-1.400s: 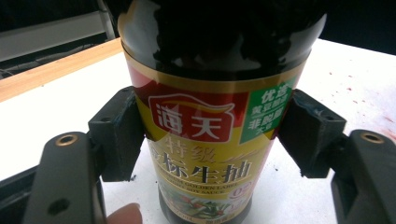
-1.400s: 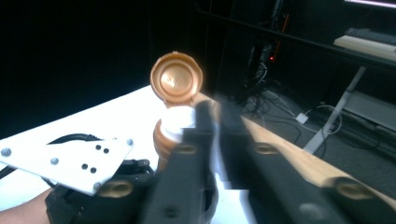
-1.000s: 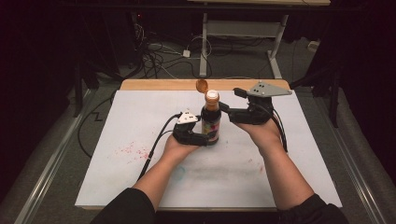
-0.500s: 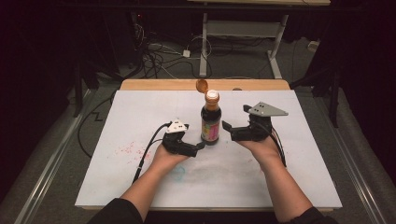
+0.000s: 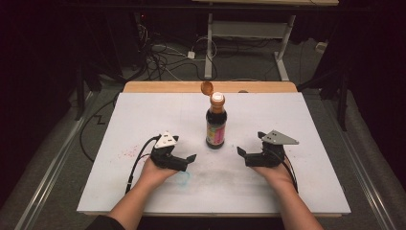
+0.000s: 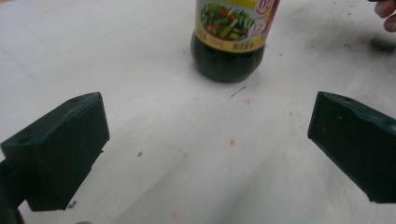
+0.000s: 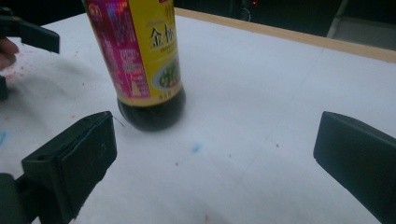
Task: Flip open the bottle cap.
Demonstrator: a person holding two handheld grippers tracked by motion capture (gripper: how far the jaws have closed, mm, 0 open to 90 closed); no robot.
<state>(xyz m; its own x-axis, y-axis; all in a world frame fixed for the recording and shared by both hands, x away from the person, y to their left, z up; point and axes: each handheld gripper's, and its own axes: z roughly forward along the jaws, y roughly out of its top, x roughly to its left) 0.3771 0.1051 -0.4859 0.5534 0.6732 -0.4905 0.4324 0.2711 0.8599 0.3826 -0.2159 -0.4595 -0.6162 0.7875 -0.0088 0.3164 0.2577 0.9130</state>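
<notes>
- Two grippers are rested low on the white table [image 5: 143,115], one on each side of the bottle [image 5: 216,125], so the bottle is left free-standing between them.
- Left gripper [image 5: 187,160]: its jaws are spread wide with nothing between them, and it is pointed toward the bottle's base.
- Right gripper [image 5: 242,153]: its jaws are likewise parted and empty, clear of the bottle.
- The dark sauce bottle is stood upright near the table's middle, its flip cap [image 5: 207,87] hinged open, seemingly so the contents can be reached.
</notes>
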